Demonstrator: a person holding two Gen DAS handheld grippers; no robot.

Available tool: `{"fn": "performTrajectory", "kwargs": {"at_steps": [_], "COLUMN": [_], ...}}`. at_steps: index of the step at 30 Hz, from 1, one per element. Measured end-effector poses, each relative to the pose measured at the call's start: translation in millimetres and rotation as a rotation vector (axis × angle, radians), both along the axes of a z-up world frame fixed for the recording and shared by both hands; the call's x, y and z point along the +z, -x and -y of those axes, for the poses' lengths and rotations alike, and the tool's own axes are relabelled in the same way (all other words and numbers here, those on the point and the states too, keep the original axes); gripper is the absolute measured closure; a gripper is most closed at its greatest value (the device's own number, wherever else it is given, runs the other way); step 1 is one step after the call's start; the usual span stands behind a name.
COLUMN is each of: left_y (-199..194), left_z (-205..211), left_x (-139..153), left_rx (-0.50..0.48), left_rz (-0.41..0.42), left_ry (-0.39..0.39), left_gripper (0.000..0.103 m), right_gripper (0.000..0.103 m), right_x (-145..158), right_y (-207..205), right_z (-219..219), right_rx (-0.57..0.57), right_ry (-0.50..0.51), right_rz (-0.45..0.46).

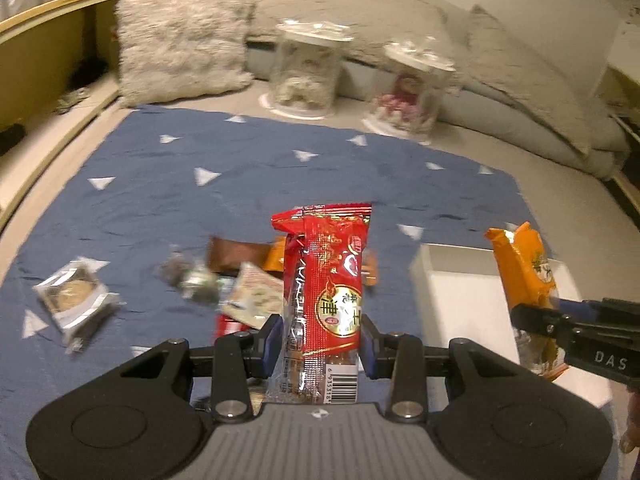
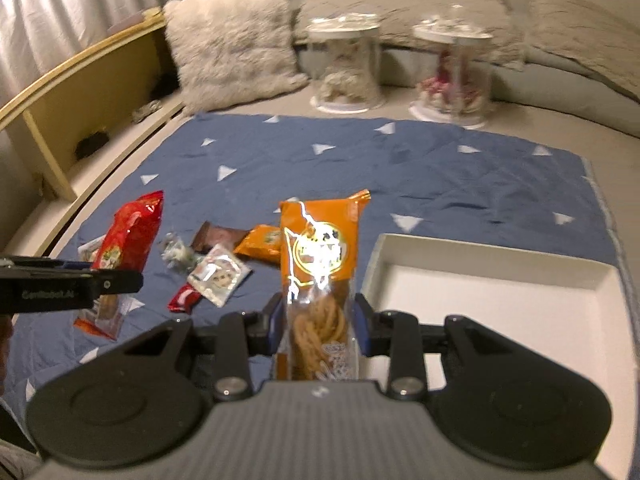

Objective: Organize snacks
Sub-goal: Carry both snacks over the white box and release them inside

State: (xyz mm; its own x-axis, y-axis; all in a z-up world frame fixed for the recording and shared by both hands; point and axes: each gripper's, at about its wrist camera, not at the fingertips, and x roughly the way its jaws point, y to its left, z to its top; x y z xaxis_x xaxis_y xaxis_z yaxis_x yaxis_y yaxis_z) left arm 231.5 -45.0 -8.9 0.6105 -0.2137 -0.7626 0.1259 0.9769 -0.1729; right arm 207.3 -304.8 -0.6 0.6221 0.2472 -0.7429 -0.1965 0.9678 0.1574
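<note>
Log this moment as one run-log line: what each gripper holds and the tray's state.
left gripper: shut on red packet | right gripper: shut on orange packet | white tray: empty | loose snacks: on blue cloth

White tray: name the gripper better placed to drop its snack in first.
Probably right: the right gripper, shut on the orange packet, sits at the white tray's edge; the left gripper is farther.
</note>
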Motion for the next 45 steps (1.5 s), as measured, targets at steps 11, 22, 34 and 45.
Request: {"fn": "performTrajectory", "kwargs": {"at_steps": [11,22,34,45], "left_y": [6.1,1.9,6.3,6.1], "left_z": [71.0,122.8,154.1,156.8], "left_x": [-6.0,-44.2,-90.5,-96.5], "left_rx": [-0.09,-0.132,-0.15,-0.161], "left_rz": [-0.027,-0.142,-0.263,-0.279], "left_ry": [0.1,0.206,0.274,0.244], "left_gripper": [0.062,0.061,0.06,0.042], "right_gripper": [0.062,0.06,0.06,0.06], "right_x": [-5.2,-31.6,-68.2,-86.1], "right_y": [25.1,33.8,33.7,19.2], "right_z": [59.8,92.9,120.3,122.9], "right_rx": [-0.158,-0.209,-0.265,-0.254], "right_ry": [0.011,0.046,0.021,0.03], "right_rz": [-0.032,-0.119,-0.269,-0.313]}}
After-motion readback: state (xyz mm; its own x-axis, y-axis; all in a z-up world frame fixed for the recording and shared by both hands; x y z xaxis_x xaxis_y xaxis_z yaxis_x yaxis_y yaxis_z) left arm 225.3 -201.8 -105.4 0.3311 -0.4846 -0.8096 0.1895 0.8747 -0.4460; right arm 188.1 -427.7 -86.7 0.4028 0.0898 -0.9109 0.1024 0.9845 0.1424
